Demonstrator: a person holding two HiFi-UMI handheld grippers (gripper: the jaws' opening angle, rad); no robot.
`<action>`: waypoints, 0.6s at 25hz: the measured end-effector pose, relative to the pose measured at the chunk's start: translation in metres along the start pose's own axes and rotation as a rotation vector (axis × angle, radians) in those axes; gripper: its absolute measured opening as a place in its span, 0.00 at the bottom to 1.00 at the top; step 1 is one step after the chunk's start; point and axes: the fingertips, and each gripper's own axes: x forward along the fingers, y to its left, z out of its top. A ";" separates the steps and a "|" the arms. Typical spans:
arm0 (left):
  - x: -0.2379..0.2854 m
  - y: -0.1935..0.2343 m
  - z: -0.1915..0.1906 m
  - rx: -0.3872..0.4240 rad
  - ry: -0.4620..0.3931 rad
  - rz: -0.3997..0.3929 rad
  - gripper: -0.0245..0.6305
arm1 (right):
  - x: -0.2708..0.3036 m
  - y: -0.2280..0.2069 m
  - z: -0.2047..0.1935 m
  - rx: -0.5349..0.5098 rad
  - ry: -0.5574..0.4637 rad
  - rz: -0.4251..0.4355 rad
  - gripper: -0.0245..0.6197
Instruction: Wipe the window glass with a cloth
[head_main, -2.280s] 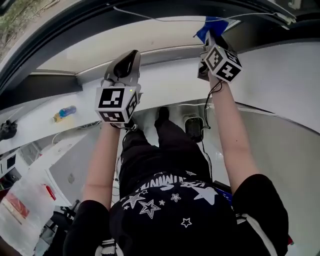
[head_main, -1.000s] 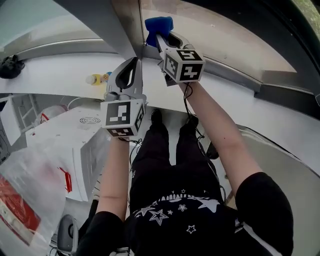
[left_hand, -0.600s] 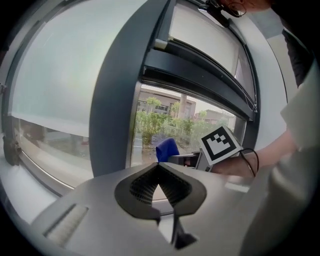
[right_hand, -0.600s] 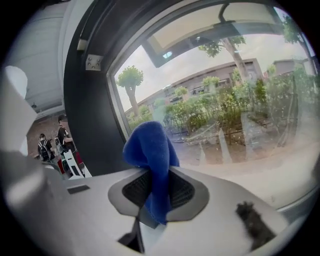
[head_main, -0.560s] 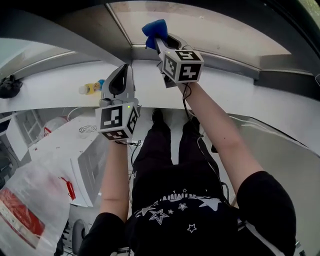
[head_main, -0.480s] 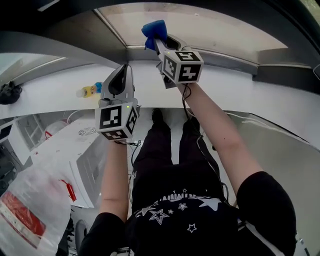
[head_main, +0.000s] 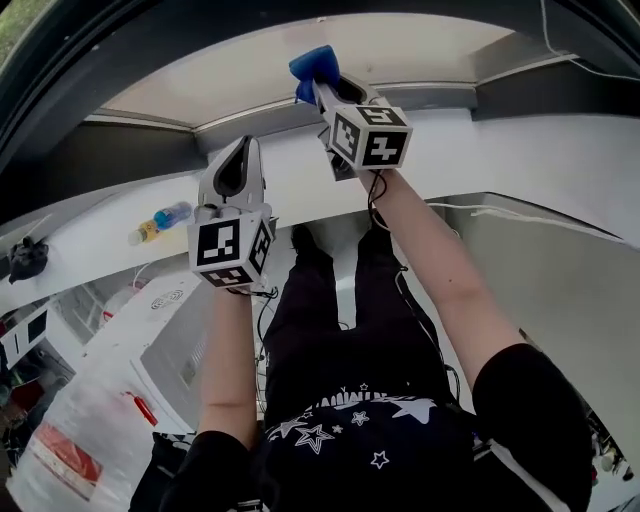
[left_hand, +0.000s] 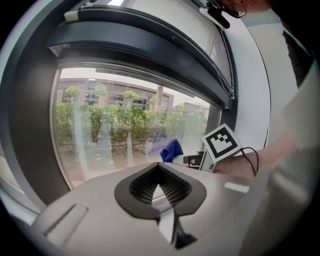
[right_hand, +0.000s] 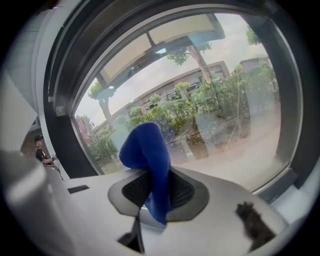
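A blue cloth is pinched in my right gripper, raised to the lower part of the window glass. In the right gripper view the cloth stands up folded between the jaws of the right gripper, close to the glass; whether it touches the pane is unclear. My left gripper is held lower and to the left, jaws shut on nothing. In the left gripper view the left gripper faces the glass, with the cloth and the right gripper's marker cube to its right.
A dark window frame runs round the pane above a white sill. A bottle and a dark object lie on the sill at left. Below stand a white cabinet and a plastic bag. A cable trails right.
The head view has swung, so the dark frame post is gone from view. The right gripper keeps the cloth up at the glass; the left gripper stays shut below it.
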 end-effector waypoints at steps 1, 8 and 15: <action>0.007 -0.011 0.001 0.001 0.005 -0.012 0.05 | -0.006 -0.013 0.003 0.010 -0.006 -0.006 0.16; 0.060 -0.079 0.017 0.041 0.014 -0.090 0.05 | -0.048 -0.105 0.020 0.047 -0.037 -0.085 0.16; 0.097 -0.132 0.022 0.062 0.031 -0.133 0.05 | -0.084 -0.194 0.035 0.086 -0.071 -0.180 0.16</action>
